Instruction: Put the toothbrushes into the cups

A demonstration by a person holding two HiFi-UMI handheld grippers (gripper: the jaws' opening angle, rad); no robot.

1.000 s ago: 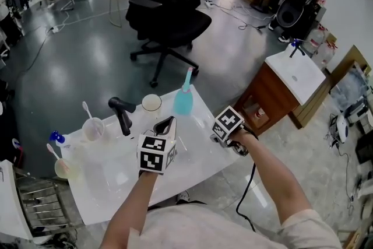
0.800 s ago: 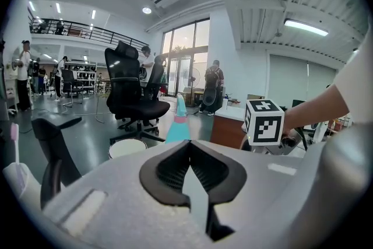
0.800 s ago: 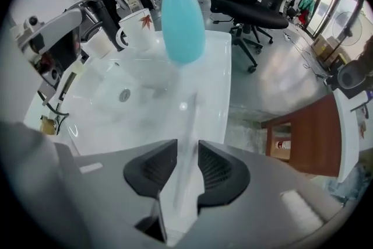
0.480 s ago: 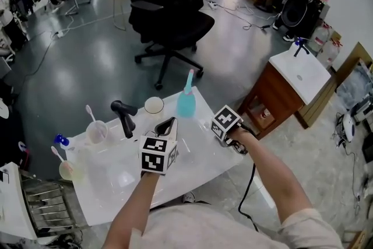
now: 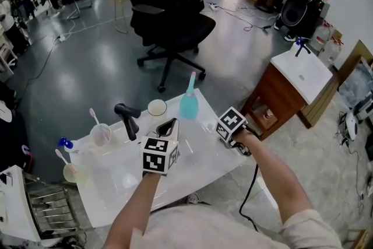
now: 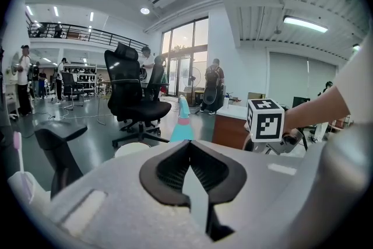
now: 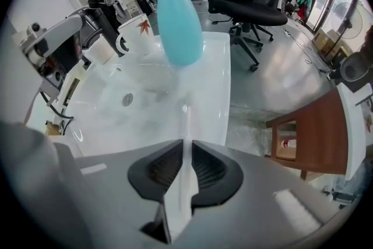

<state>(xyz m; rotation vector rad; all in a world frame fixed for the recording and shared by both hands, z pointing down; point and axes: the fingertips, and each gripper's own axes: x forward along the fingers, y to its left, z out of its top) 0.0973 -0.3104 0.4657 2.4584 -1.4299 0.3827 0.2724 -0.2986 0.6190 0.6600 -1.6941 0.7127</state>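
A thin white toothbrush (image 7: 185,121) lies on the white basin top, and my right gripper (image 7: 186,147) is shut on its handle, the jaws having just closed on it. In the head view that gripper (image 5: 213,127) points steeply down at the table's right edge. My left gripper (image 5: 169,123) rests mid-table, its jaws (image 6: 189,147) shut with nothing held. A white cup (image 5: 157,107) stands empty behind it. A clear cup (image 5: 100,134) and a yellowish cup (image 5: 71,172) at the left each hold a toothbrush.
A light blue bottle (image 5: 188,104) with a pink collar stands just beyond the right gripper, also close ahead in the right gripper view (image 7: 178,20). A black faucet (image 5: 128,120) rises behind the basin (image 7: 127,100). A black office chair (image 5: 169,14) and a wooden cabinet (image 5: 278,96) stand nearby.
Nothing on the table has visibly moved and both hands keep their places. Only the head view has shifted slightly.
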